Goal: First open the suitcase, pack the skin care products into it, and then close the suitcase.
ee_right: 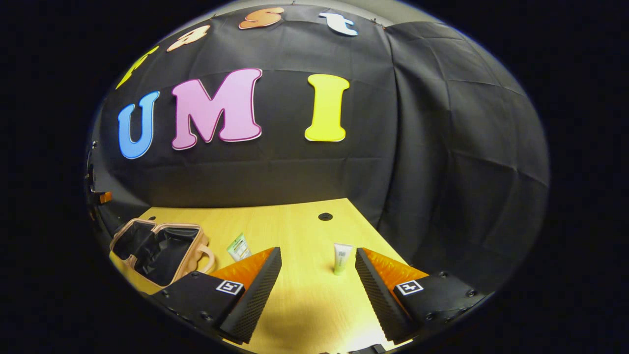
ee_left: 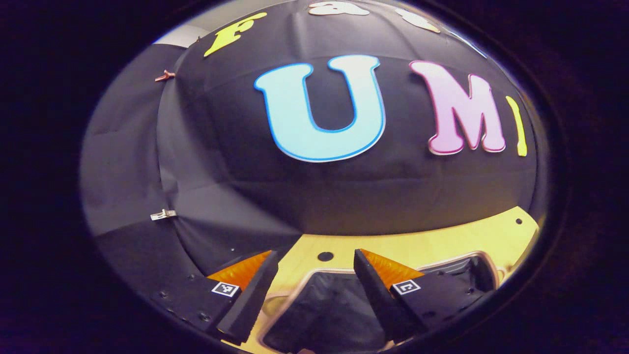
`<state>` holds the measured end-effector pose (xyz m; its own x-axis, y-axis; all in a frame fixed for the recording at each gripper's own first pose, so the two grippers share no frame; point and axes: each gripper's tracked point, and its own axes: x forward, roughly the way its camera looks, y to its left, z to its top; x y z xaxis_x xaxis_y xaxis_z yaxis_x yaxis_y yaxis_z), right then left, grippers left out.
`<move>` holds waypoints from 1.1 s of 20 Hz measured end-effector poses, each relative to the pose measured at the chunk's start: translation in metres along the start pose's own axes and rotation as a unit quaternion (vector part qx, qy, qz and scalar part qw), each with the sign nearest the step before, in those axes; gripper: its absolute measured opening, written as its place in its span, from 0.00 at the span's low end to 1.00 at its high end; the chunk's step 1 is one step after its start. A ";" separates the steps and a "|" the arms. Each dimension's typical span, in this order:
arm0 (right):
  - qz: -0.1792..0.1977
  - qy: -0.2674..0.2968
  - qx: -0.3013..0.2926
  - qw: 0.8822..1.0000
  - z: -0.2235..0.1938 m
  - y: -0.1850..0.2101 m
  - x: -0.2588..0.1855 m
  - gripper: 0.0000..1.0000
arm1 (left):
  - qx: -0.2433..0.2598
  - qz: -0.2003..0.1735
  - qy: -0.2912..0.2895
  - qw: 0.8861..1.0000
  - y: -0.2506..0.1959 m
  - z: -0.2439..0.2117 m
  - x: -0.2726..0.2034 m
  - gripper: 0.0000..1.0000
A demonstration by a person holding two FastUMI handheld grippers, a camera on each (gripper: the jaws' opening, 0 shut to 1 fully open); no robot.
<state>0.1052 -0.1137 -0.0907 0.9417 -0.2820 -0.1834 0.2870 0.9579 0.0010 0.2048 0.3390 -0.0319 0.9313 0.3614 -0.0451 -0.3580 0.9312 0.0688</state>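
Wooden table carried an upright tube just ahead of my right gripper, fingers spread and empty; I judged a centred approach and pinch low on it best, the left gripper spread above the open suitcase.

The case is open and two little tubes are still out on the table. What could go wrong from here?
1. The upright tube stands on its cap just ahead of the open right gripper; a nudge from one finger could tip it over.
2. The second tube lies close to the open suitcase, by its handle, so a grab there might bump the case.
3. The left gripper hangs open over the suitcase's dark lining and could snag it.
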 end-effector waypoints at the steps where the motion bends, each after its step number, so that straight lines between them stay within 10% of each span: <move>1: -0.004 -0.002 -0.001 1.000 0.002 -0.005 -0.002 0.96 | -0.017 -0.022 -0.002 1.000 -0.025 0.009 -0.021 0.97; 12: -0.005 0.015 0.052 0.999 -0.024 -0.038 0.012 0.96 | -0.070 -0.237 0.032 0.969 -0.349 -0.040 -0.179 0.98; 22: 0.004 0.054 0.063 0.997 -0.083 -0.044 0.081 0.97 | -0.001 -0.324 0.104 0.940 -0.512 -0.162 -0.133 0.99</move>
<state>0.1540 -0.1746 -0.1873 0.9216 -0.2605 -0.2877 0.3056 0.9440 0.1242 0.2533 -0.1784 -0.2229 0.9212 -0.2801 -0.2702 0.2793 0.9593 -0.0425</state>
